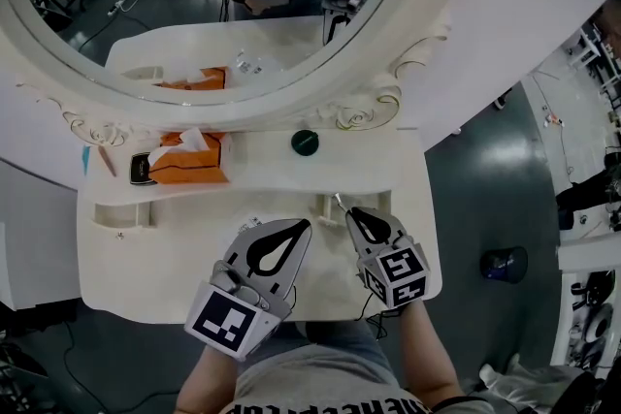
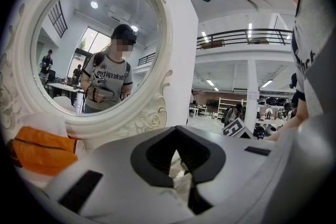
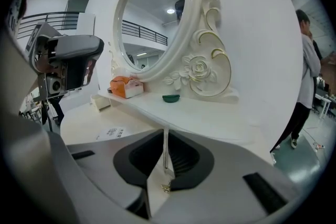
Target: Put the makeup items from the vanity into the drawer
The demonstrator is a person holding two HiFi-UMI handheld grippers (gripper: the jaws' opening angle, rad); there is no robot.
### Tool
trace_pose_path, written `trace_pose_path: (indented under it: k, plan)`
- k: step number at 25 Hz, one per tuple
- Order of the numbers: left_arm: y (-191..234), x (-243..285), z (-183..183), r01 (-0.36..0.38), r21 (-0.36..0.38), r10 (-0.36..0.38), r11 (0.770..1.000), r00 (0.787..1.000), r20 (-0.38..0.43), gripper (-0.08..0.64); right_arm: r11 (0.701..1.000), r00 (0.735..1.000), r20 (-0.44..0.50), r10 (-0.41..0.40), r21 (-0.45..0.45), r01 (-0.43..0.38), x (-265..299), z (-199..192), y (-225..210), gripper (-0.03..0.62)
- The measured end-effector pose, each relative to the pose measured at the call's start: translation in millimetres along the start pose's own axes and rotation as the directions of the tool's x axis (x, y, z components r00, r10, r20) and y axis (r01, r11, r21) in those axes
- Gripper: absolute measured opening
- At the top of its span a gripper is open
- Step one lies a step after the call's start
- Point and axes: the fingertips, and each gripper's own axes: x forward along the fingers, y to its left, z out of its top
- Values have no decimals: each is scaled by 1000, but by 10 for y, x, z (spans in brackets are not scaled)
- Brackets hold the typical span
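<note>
My right gripper (image 1: pixel 350 211) (image 3: pixel 166 165) is shut on a thin silvery stick (image 3: pixel 166 145) that points up and forward out of its jaws; the stick's tip (image 1: pixel 339 202) shows by the shelf's front edge. My left gripper (image 1: pixel 307 225) (image 2: pixel 176 150) hovers beside it over the vanity top, its tips together with nothing between them. A round dark green item (image 1: pixel 305 143) (image 3: pixel 170 97) lies on the raised shelf under the mirror. A small dark compact (image 1: pixel 143 168) sits to the left of the orange tissue box (image 1: pixel 190 160) (image 3: pixel 126 86).
The oval mirror (image 1: pixel 223 5) reflects both grippers and the person. A small printed packet (image 3: pixel 112 132) lies on the vanity top (image 1: pixel 146 267) under the left gripper. A small white drawer-like box (image 1: pixel 120 213) sits below the shelf's left end. Floor drops away at the right.
</note>
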Motion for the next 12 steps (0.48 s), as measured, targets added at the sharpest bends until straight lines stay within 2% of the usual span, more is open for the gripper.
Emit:
trace_pose_path:
  k: [12]
  plan:
    - [-15, -9, 13, 15, 8, -15, 1000, 1000, 2, 18, 1000, 999, 38, -23, 19, 22, -77, 95, -11, 38]
